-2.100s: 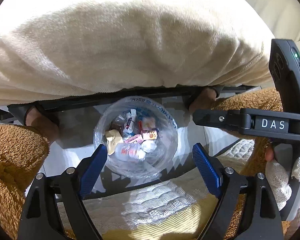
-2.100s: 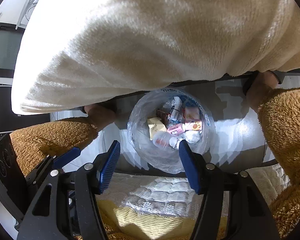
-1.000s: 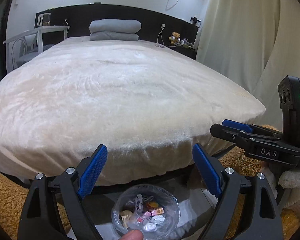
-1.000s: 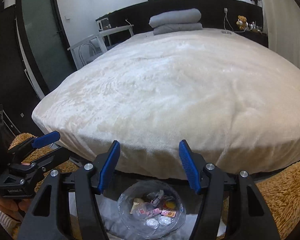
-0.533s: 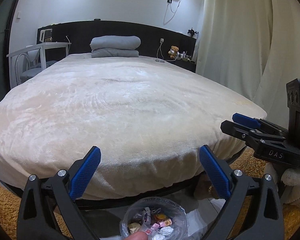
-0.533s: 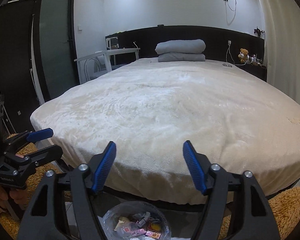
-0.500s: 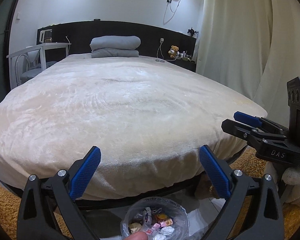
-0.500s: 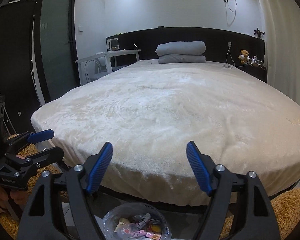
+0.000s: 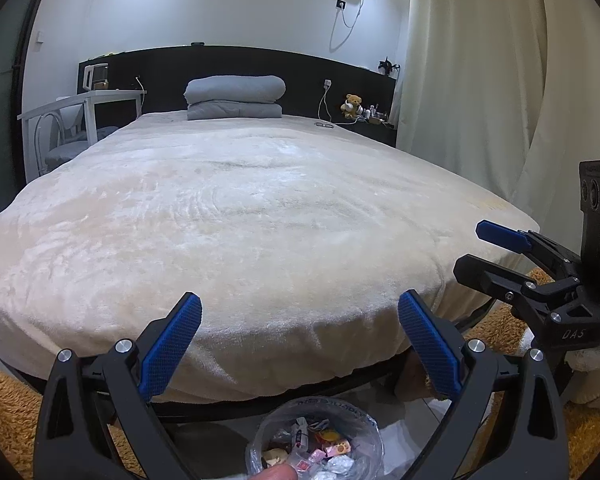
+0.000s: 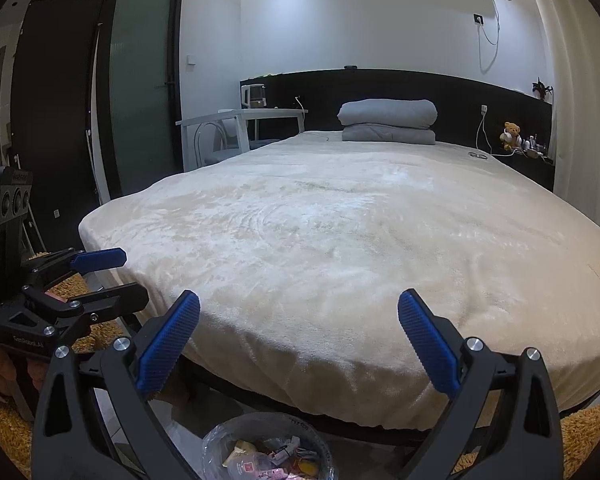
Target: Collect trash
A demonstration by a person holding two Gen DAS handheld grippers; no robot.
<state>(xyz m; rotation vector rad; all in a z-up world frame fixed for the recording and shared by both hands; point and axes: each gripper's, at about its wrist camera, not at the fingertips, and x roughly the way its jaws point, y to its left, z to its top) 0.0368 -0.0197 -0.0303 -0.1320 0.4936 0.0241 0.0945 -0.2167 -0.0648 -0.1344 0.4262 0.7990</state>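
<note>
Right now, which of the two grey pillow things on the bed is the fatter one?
The top grey bundle is fatter: it is rounded and puffy. The bottom grey bundle beneath it lies flatter against the cream blanket.

We see the trash bin [image 9: 314,438] at six o'clock in the left wrist view, low on the floor just before the foot of the bed. It is lined with a clear plastic bag, round-mouthed and upright. Inside lies a heap of small wrappers [image 9: 324,450], white, pink and yellow. In the right wrist view it sits again at six o'clock, partly cut off.
</note>
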